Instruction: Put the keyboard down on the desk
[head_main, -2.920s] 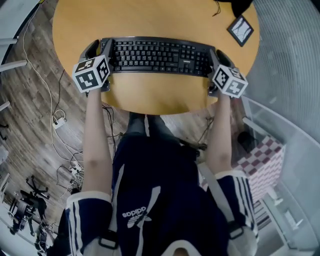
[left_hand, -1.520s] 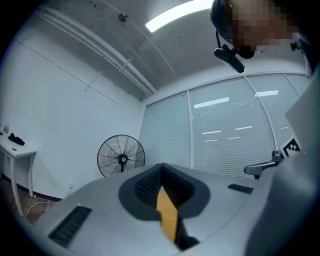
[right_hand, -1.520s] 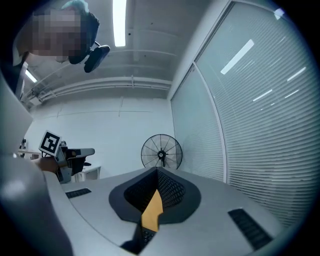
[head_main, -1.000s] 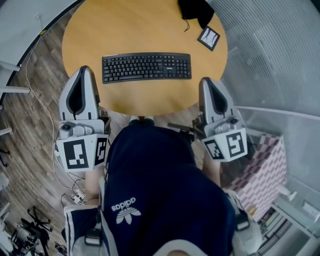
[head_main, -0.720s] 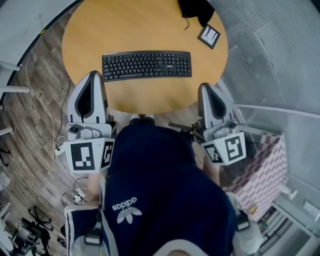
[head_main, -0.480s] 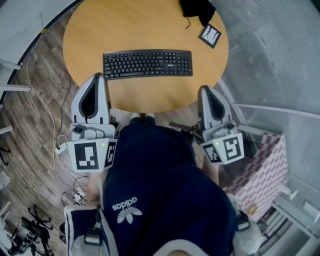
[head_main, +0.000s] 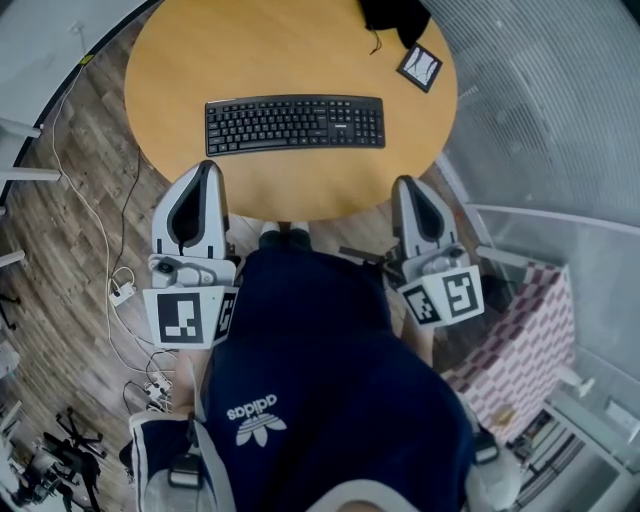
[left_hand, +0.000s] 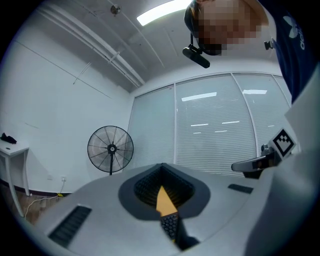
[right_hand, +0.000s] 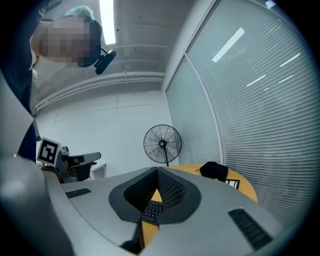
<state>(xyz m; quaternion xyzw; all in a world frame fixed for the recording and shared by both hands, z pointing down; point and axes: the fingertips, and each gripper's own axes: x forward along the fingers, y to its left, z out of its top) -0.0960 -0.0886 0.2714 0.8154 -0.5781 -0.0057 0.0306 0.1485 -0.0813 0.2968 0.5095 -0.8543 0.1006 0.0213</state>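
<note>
Keyboard (head_main: 295, 123) lying on the round desk (head_main: 180, 60), apparently flat, near its middle. Left gripper (head_main: 207, 166) and right gripper (head_main: 405, 183), jaws pressed together and empty, hang off the desk's near edge, apart from the keyboard. Placement looks complete; good practice is to hold both clear and nudge nothing.

Left claw (head_main: 208, 168), right claw (head_main: 405, 184): jaws together, empty, pointing forward, flanking torso (head_main: 320, 380).
</note>
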